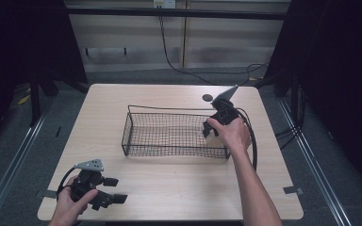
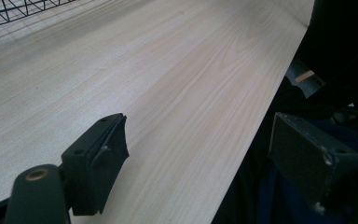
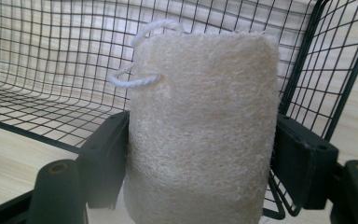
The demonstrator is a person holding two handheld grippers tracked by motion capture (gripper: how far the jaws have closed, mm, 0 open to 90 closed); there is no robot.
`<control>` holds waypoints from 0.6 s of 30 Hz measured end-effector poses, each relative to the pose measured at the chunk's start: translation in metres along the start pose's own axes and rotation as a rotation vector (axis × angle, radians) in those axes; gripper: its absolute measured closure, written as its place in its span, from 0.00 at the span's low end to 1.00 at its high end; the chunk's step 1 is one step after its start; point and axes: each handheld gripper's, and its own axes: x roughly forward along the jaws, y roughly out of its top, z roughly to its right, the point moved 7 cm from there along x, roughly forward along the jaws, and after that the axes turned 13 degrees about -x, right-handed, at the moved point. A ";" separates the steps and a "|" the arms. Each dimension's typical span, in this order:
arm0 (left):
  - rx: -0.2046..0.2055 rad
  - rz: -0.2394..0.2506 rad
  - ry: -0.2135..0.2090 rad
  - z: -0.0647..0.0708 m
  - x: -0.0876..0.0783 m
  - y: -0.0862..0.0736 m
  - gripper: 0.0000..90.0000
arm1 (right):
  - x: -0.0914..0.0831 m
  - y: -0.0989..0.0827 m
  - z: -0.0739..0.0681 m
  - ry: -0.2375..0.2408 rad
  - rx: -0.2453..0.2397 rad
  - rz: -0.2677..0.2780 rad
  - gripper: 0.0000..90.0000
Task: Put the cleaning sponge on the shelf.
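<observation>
Right gripper (image 3: 200, 154) pinching loofah pad (image 3: 200, 135) at wire basket (image 1: 174, 134) end; we lower gently, clear rim, then release. Left gripper (image 2: 196, 158) spread, idle over table (image 2: 168, 70).

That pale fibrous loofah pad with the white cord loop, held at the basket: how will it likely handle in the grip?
The pale fibrous loofah pad looks coarse, so it probably won't slip from the right claw. Its open weave suggests it is light and somewhat squashy. The white cord loop could snag on the black wire mesh basket.
</observation>
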 end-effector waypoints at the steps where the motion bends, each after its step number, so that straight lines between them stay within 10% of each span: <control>1: 0.000 0.000 0.000 0.000 0.000 0.000 0.21 | 0.000 0.000 0.000 0.000 0.000 0.000 0.29; 18: 0.004 -0.003 0.000 0.000 -0.001 0.000 0.21 | 0.023 -0.003 0.007 -0.009 0.038 -0.043 0.29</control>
